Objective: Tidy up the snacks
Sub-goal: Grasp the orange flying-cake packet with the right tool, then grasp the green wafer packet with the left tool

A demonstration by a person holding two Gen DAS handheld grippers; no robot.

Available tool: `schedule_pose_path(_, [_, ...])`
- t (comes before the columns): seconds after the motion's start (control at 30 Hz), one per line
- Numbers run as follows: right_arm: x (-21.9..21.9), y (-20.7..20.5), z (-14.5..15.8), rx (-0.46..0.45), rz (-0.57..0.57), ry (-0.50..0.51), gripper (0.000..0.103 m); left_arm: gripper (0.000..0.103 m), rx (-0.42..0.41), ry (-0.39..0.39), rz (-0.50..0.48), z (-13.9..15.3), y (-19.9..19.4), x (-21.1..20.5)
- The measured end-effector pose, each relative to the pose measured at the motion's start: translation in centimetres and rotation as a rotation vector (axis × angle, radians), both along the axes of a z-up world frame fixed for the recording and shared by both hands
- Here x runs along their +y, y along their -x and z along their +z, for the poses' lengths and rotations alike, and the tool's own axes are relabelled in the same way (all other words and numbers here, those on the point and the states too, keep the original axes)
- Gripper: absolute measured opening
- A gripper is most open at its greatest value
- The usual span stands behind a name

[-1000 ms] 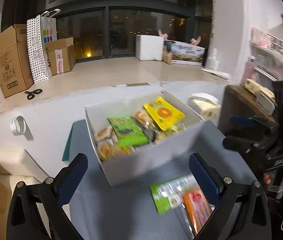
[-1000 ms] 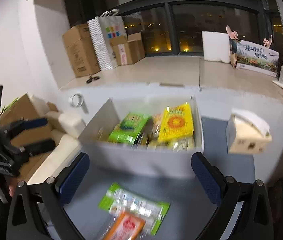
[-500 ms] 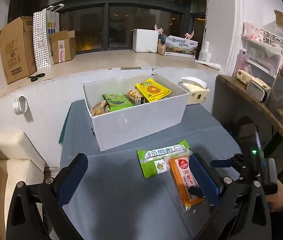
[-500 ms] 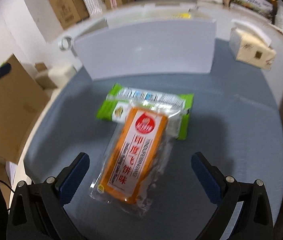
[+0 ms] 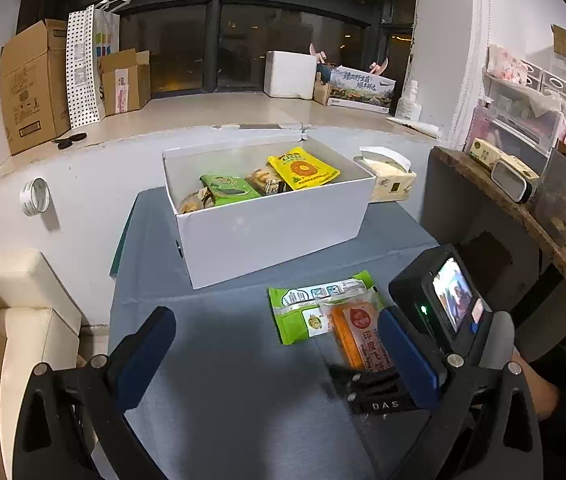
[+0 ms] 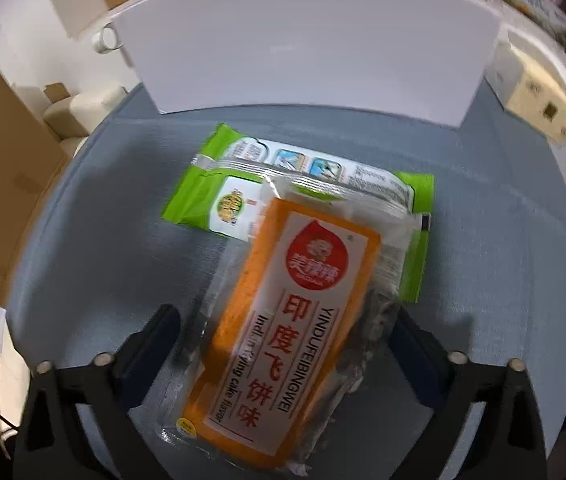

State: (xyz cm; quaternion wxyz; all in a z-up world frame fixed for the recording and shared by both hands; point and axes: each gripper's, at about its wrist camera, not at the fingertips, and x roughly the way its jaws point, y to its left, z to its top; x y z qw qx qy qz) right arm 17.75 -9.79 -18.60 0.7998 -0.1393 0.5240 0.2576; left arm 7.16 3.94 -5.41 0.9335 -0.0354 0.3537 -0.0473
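Note:
An orange snack pack in clear wrap lies on the grey table, partly over a green snack pack. My right gripper is open, low over the table, one finger on each side of the orange pack. In the left wrist view the orange pack and green pack lie in front of a white box that holds several snack bags. My left gripper is open and empty above the table's near part. The right gripper's body shows there, at the orange pack.
A tissue box stands right of the white box. A wooden shelf with clutter runs along the right. Cardboard boxes and a paper bag sit on the window ledge behind. A tape roll hangs on the wall at left.
My right gripper has come down from above the box to the table and now straddles the orange pack. My left gripper has drawn back from the box and stays open.

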Motion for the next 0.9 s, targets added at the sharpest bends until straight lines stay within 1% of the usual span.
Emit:
schedule_pose_path(0.03, [-0.1,0.1,0.2,0.000,0.006,-0.002,0.077,0.103,0.002,-0.003,0.002,0.0,0.0,0.0])
schedule_pose_path(0.1, [-0.9,0.4,0.5,0.016,0.015,-0.027,0.069,0.103,0.006,-0.008,0.002,-0.2,0.0,0.0])
schedule_pose_path(0.23, [-3.9,1.0,1.4,0.023,0.008,-0.087,0.067,0.103,0.012,-0.020,-0.026,-0.7,-0.1,-0.4])
schedule_pose_path(0.33, [-6.5,1.7,2.9,-0.007,-0.013,-0.131,0.067,0.103,0.015,-0.049,-0.070,-1.1,-0.8,-1.0])
schedule_pose_path(0.43, [-9.2,2.3,4.4,-0.034,-0.037,-0.174,0.067,0.103,0.033,-0.089,-0.174,-1.7,-2.1,-2.3])
schedule_pose_path(0.5, [-11.0,2.8,5.4,-0.055,-0.053,-0.201,0.067,0.103,0.071,-0.122,-0.253,-2.3,-3.5,-3.5])
schedule_pose_path(0.6, [-12.2,3.1,5.9,-0.075,-0.074,-0.238,0.067,0.103,0.083,-0.171,-0.380,-3.0,-5.3,-5.4])
schedule_pose_path(0.63, [-12.8,3.0,5.9,-0.079,-0.079,-0.253,0.067,0.103,0.089,-0.191,-0.404,-3.3,-6.0,-6.0])
schedule_pose_path(0.7, [-13.7,3.1,6.1,-0.089,-0.088,-0.271,0.067,0.103,0.107,-0.247,-0.461,-4.3,-7.7,-7.3])
schedule_pose_path(0.73, [-13.7,3.0,6.1,-0.092,-0.091,-0.276,0.067,0.103,0.122,-0.281,-0.512,-5.1,-8.6,-8.1])
schedule_pose_path(0.8, [-14.4,3.2,6.4,-0.103,-0.101,-0.290,0.067,0.103,0.154,-0.321,-0.600,-6.6,-10.0,-9.3])
schedule_pose_path(0.87, [-15.1,3.3,6.6,-0.112,-0.112,-0.301,0.067,0.103,0.189,-0.343,-0.664,-8.3,-11.6,-10.2])
schedule_pose_path(0.9, [-15.6,3.4,6.8,-0.116,-0.121,-0.311,0.067,0.103,0.199,-0.348,-0.680,-8.9,-12.0,-10.4])
